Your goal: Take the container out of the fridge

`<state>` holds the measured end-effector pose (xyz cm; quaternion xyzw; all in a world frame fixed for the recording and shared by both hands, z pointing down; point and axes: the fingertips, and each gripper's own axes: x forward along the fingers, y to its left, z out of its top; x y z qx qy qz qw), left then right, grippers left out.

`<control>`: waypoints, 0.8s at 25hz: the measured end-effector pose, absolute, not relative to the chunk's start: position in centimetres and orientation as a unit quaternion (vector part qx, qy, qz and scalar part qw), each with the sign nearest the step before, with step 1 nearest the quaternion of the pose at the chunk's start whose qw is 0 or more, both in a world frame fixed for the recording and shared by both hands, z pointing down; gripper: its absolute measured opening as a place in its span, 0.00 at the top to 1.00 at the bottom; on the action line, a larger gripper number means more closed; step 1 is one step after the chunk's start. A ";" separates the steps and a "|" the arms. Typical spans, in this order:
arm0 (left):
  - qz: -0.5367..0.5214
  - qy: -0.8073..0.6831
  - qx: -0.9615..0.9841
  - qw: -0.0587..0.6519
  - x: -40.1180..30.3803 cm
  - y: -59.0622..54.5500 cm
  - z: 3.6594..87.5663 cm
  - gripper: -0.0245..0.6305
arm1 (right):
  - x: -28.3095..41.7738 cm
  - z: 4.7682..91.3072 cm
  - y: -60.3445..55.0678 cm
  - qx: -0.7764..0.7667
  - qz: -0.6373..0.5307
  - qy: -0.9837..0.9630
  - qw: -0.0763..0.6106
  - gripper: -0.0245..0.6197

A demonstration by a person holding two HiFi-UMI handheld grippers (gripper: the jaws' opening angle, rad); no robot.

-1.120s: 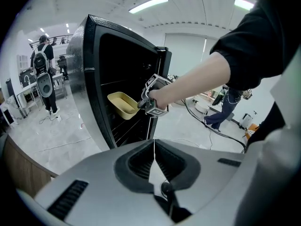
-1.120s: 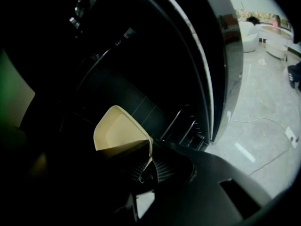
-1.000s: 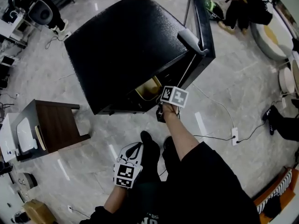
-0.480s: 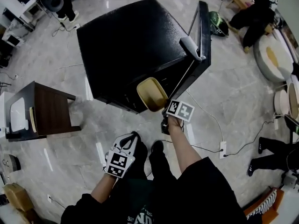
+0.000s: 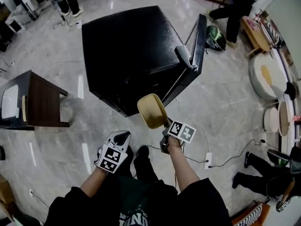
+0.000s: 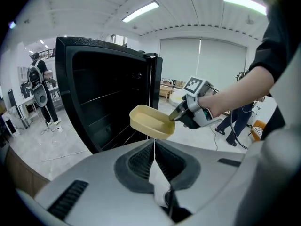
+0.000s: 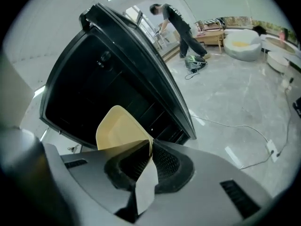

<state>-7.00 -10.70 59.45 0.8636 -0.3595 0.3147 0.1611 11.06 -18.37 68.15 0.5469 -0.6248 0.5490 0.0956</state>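
A shallow pale-yellow container (image 5: 151, 111) hangs in the air in front of the black fridge (image 5: 131, 46), clear of its dark opening. My right gripper (image 5: 166, 126) is shut on the container's near rim; in the right gripper view the container (image 7: 120, 128) sticks out tilted from the closed jaws (image 7: 150, 147). The fridge door (image 5: 200, 41) stands wide open at the right. My left gripper (image 5: 118, 140) is low at the left, shut with nothing in it. In the left gripper view the container (image 6: 150, 121) floats before the fridge's shelves (image 6: 103, 93).
A brown side table (image 5: 33, 100) stands on the marble floor to the left. A power strip with a cable (image 5: 207, 160) lies on the floor at the right. A person (image 5: 235, 8) stands behind the fridge door, and round cushions (image 5: 265, 74) lie far right.
The container has come out of the fridge opening, drawn back toward me in the right gripper. The left gripper stayed low and shut.
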 end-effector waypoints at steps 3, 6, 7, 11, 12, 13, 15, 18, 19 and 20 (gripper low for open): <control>0.309 -0.360 0.865 0.161 -6.1 -10.6 59.1 0.94 | 11.6 67.4 -16.4 0.540 0.555 -0.625 0.096 0.89; 0.309 -0.357 0.868 0.154 -5.8 -10.7 58.6 0.94 | 11.5 66.4 -15.1 0.538 0.547 -0.634 0.097 0.89; 0.309 -0.355 0.869 0.151 -5.7 -10.7 58.4 0.94 | 11.5 66.1 -14.8 0.537 0.545 -0.637 0.097 0.89; 0.310 -0.353 0.871 0.147 -5.1 -10.1 58.0 0.94 | 12.2 64.5 -12.9 0.525 0.538 -0.651 0.104 0.89; 0.310 -0.352 0.871 0.143 -5.1 -10.0 57.8 0.94 | 12.3 64.2 -12.5 0.521 0.539 -0.653 0.106 0.89; 0.311 -0.352 0.872 0.139 -5.2 -10.0 57.7 0.94 | 12.4 63.8 -12.1 0.519 0.540 -0.654 0.105 0.89; 0.315 -0.359 0.869 0.134 -5.8 -10.3 57.5 0.94 | 12.5 63.0 -11.5 0.518 0.539 -0.657 0.103 0.89; 0.310 -0.370 0.865 0.136 -6.0 -10.7 56.8 0.94 | 12.7 61.8 -10.6 0.519 0.534 -0.660 0.098 0.89; 0.308 -0.372 0.865 0.133 -6.0 -10.7 56.5 0.94 | 12.8 61.4 -10.3 0.519 0.533 -0.661 0.096 0.89; 0.307 -0.373 0.866 0.130 -6.0 -10.7 56.3 0.94 | 12.8 61.1 -10.0 0.519 0.533 -0.662 0.094 0.89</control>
